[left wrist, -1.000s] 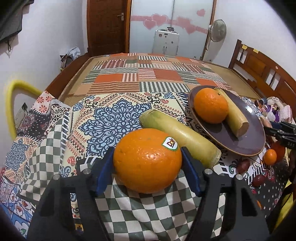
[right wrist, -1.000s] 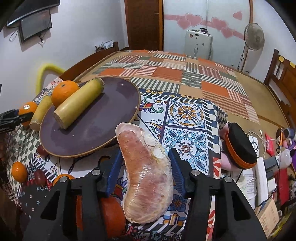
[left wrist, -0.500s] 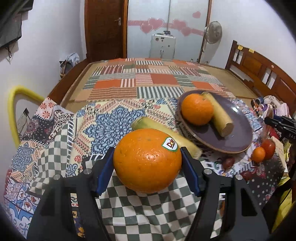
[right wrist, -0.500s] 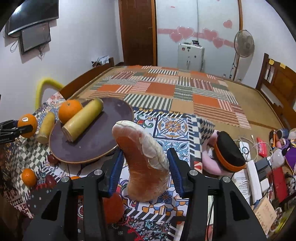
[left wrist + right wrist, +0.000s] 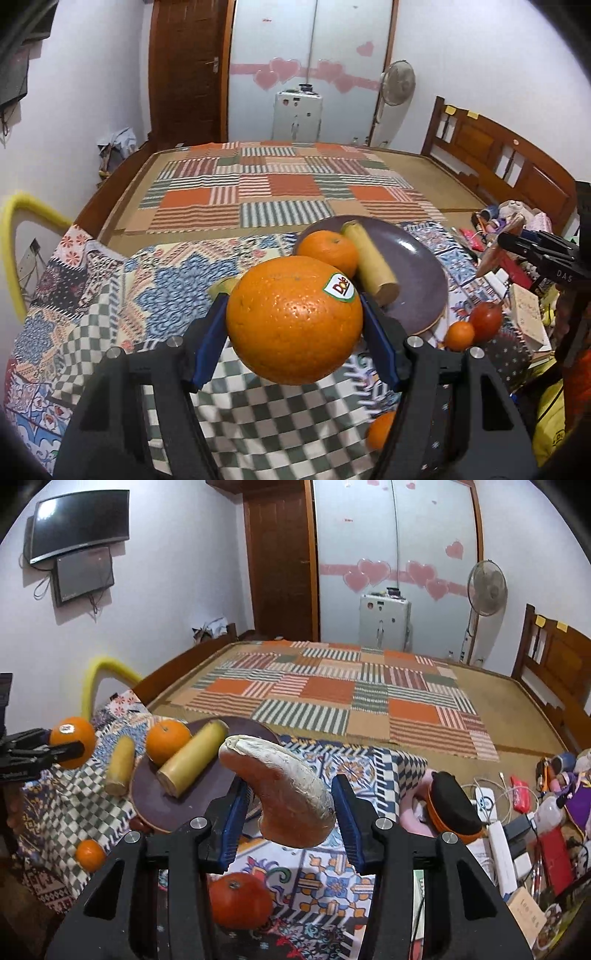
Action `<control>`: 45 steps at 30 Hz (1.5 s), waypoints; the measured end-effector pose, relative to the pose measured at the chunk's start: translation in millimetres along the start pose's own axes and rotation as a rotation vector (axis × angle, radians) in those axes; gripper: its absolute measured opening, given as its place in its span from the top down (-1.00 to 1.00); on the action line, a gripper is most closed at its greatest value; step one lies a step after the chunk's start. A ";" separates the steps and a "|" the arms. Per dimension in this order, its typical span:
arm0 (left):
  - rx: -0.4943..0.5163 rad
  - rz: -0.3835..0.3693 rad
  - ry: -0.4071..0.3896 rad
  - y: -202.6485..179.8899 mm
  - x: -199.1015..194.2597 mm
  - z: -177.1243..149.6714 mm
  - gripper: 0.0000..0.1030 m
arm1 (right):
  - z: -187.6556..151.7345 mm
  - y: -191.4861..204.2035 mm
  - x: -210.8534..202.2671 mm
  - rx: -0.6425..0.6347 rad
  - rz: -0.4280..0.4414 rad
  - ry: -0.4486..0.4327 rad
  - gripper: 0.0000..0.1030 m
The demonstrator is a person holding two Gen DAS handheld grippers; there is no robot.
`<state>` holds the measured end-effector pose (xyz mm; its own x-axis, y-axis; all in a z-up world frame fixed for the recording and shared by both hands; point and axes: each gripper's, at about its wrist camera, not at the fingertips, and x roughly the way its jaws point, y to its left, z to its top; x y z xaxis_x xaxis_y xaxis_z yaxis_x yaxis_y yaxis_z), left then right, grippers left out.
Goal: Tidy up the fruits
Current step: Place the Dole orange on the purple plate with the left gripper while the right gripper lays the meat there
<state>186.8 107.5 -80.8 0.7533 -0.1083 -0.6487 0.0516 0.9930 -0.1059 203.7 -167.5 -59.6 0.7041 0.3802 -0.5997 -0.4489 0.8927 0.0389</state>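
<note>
Patchwork cloth in checks and tile prints covers the tabletop that carries the fruit. Nearest, the left gripper has its blue fingers clamped on a large stickered orange, held above the checked patch. The right gripper pinches a pinkish pomelo wedge clear of the cloth, over a red tomato-like fruit. Beyond sits a dark purple plate holding one orange and one yellowish cut stalk, perhaps sugarcane. A second stalk lies on the cloth just left of the plate. One small mandarin rests near the front edge, and another orange fruit shows half hidden behind the left gripper. Further back lie a bed with a striped quilt, a wooden door, a standing fan and two wall screens.
</note>
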 end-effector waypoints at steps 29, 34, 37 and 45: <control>0.040 -0.061 0.064 -40.4 70.8 5.5 -0.33 | 10.2 54.0 65.9 -0.094 0.155 0.107 0.17; 0.058 -0.061 0.071 -45.9 75.6 7.9 -0.33 | 16.8 54.1 75.0 -0.089 0.149 0.118 0.17; 0.057 -0.064 0.091 -46.4 81.6 7.1 -0.33 | 17.8 54.1 78.7 -0.086 0.137 0.123 0.17; 0.072 -0.056 0.094 -50.8 86.4 7.1 -0.33 | 25.2 52.8 87.5 -0.071 0.097 0.139 0.17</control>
<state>253.9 48.0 -126.2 0.6830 -0.1637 -0.7118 0.1408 0.9858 -0.0917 255.5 -81.0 -89.8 0.5747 0.4224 -0.7009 -0.5524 0.8322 0.0485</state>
